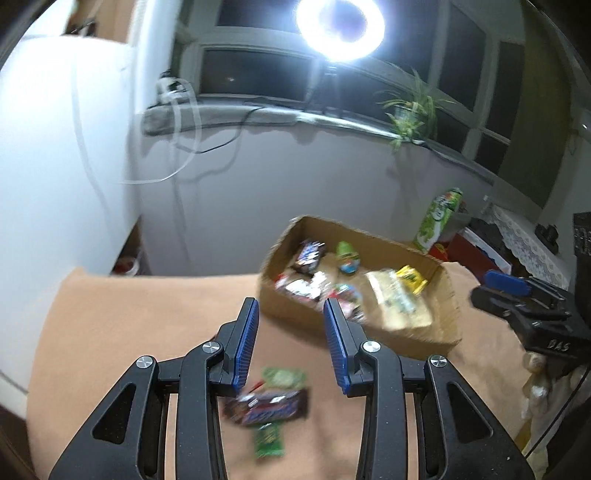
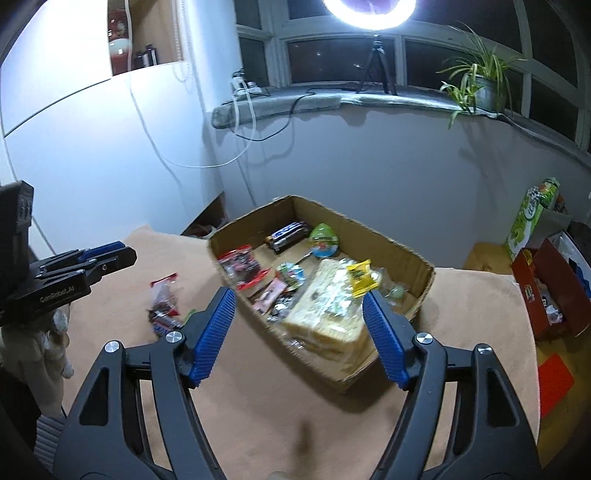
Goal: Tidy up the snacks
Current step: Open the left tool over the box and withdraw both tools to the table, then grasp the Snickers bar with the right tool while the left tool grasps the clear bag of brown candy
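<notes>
- While the left gripper (image 1: 291, 314) hangs over the tan cloth (image 1: 129, 314), its blue pads sit apart with nothing pinched between them, so it's let go and empty.
- Low in the left wrist view, just under those pads, a dark candy bar (image 1: 267, 406) lies on the cloth, with a green packet (image 1: 284, 376) peeking out behind it and another green packet (image 1: 269, 443) below it. Pretty blurry, so I can't read any labels.
- Over on the right wrist view, the right gripper (image 2: 299, 306) is spread wide, nothing in its grip either. No earlier shot to compare, so that's all I'll say.
- Between and just beyond its pads sits the cardboard box (image 2: 417, 295), centre frame, open on top.
- Inside the box: a big clear bag of pale crackers (image 2: 325, 317) at the near end, a yellow packet (image 2: 362, 277) on top of it, a green egg-shaped thing (image 2: 323, 240) and a dark bar (image 2: 288, 234) toward the far wall, red packets (image 2: 240, 266) on the left side.
- Left of the box, a red-topped bag (image 2: 164, 295) lies loose on the cloth.
- Far right there's a red box (image 2: 546, 291) and a green carton (image 2: 532, 218); upper edge has a ring light (image 2: 369, 11) and a potted plant (image 2: 480, 81) on the sill.
</notes>
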Demonstrator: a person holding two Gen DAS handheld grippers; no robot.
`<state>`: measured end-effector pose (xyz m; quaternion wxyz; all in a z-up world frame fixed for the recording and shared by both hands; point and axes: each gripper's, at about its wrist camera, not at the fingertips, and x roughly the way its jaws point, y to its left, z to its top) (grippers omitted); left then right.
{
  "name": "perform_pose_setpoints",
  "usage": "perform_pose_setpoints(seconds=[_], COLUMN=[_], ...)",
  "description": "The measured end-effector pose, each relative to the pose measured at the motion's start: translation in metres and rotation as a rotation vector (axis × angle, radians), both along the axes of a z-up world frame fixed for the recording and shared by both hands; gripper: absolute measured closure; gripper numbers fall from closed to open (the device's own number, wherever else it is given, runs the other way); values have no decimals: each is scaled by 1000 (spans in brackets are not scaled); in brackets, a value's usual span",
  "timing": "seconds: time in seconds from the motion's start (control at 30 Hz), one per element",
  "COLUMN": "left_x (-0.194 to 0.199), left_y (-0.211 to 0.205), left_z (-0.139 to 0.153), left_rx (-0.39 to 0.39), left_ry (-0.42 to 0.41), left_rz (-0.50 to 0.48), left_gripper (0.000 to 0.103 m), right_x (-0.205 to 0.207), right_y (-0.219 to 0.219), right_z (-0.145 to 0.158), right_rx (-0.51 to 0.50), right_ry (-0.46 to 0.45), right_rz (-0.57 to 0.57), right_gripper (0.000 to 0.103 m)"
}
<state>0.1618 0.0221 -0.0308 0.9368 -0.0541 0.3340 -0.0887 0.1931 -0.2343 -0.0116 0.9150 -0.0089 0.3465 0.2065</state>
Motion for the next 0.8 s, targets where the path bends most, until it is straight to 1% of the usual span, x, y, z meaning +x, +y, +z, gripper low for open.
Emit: perform_pose_setpoints(seconds=[0.13, 0.37, 0.57, 0.67, 0.8], left_x=[-16, -29, -21, -14, -3], left_y=[25, 51, 61, 63, 67], left_z=[-11, -34, -46, -53, -63], left_rx=[-12, -26, -28, -45, -103], left_ry=[32, 88, 126, 153, 196], left_rz=[47, 95, 87, 70, 57], left_gripper=[68, 67, 67, 67, 67], right_x=[-10, -15, -11, -4, 2], right_y=[15, 59, 99, 118, 140], right_z=[-5, -28, -46, -56, -68], right_rx=[9, -32, -76, -101, -142], right_ry=[5, 51, 84, 109, 120], right_rz=[55, 185, 316, 372, 435], right_gripper=[28, 28, 28, 29, 31])
